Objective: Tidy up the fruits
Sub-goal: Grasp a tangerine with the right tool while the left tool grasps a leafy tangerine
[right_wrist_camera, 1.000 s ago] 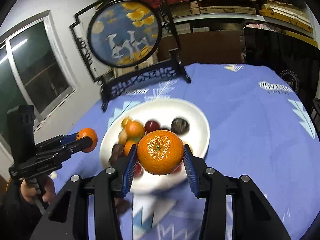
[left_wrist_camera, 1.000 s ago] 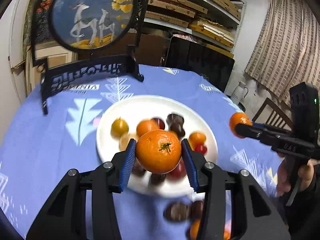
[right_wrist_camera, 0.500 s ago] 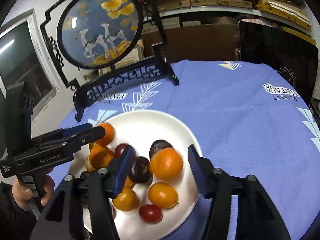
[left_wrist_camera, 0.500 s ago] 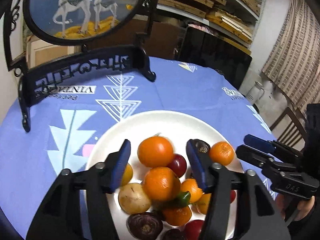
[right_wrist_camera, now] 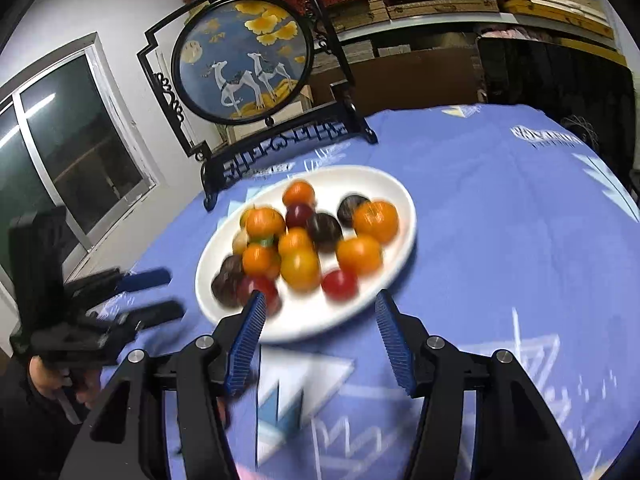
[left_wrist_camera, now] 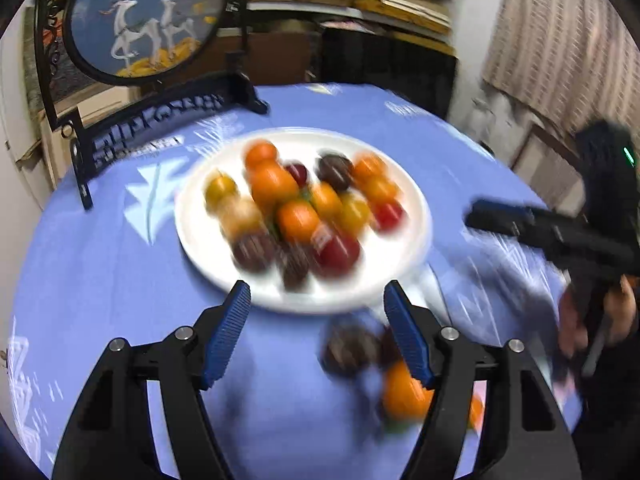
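We hold both grippers, left gripper (left_wrist_camera: 317,303) opening and right gripper (right_wrist_camera: 319,308) open, empty beside the plate (left_wrist_camera: 394,256), ready for loose fruit (left_wrist_camera: 404,394).

Hardly any lettering can be made out here.
The blue tablecloth (right_wrist_camera: 500,240) on the worktop carries a white printed logo (right_wrist_camera: 546,136) at the far right, too blurred to spell out. The black carved stand (right_wrist_camera: 288,140) at the far left shows openwork character-like shapes, not legible. A red fruit (left_wrist_camera: 336,246) on the white plate (left_wrist_camera: 392,268) bears a small sticker, unreadable.
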Available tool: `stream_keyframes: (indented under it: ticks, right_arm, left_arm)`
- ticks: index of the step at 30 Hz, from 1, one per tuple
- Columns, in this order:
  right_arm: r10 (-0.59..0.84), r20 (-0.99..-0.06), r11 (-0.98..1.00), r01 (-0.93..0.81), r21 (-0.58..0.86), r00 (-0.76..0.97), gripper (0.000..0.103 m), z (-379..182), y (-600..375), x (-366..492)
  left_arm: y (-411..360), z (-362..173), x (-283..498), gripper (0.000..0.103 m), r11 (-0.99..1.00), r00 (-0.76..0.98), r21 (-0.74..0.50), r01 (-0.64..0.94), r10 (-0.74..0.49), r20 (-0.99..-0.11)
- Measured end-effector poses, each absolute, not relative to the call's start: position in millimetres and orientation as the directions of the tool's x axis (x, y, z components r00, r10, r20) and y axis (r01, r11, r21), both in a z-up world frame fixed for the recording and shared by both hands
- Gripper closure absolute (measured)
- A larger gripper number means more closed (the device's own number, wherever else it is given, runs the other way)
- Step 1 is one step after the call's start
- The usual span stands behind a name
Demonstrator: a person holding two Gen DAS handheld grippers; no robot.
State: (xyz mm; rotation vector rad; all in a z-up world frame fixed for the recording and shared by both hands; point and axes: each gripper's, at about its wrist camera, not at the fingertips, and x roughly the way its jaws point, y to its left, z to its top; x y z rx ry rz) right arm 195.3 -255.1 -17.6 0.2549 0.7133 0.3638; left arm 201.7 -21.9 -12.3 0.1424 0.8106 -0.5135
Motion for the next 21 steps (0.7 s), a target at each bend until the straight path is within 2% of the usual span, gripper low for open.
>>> stream_keyframes:
  ticks: [4,5,6,8,10,16,21]
  right_arm:
    - [0.399,-0.575,0.909,-0.228,0.348,0.714,0.045,-21.1,-265.8,165.7]
    - [0.405,-0.572,0.906,-0.227,0.358,0.713,0.045,-23.5,-268.3,159.0]
    - [0.41,-0.571,0.903,-0.228,0.365,0.712,0.045,-25.9,-269.5,153.9]
    - [0.407,-0.577,0.905,-0.225,0.362,0.708,0.045,-30.2,-269.1,146.5]
    - [0.402,-0.583,0.908,-0.226,0.352,0.707,0.045,-33.1,-266.7,141.0]
    - [0.393,-0.582,0.913,-0.228,0.338,0.712,0.045,-38.1,-265.4,130.2]
    - [0.409,-0.575,0.905,-0.237,0.353,0.708,0.045,-40.6,-267.4,127.5]
  left_arm:
    - [-26.0,-23.1,151.5,0.036,0.85,0.58,-0.024,0.526,-0.38,-0.72]
    - [-28.2,-27.1,140.6,0.038,0.844,0.574,-0.026,0.536,-0.387,-0.722]
    - [-31.5,-30.9,134.5,0.046,0.839,0.568,-0.024,0.544,-0.389,-0.726]
    - [-38.9,-37.9,128.4,0.053,0.832,0.559,-0.01,0.554,-0.381,-0.736]
    - [-48.6,-45.0,129.0,0.058,0.834,0.554,0.004,0.551,-0.363,-0.75]
    - [-63.8,-56.6,144.0,0.057,0.847,0.526,-0.033,0.53,-0.36,-0.77]
    - [-51.8,-63.9,163.3,0.054,0.861,0.458,-0.146,0.486,-0.394,-0.797]
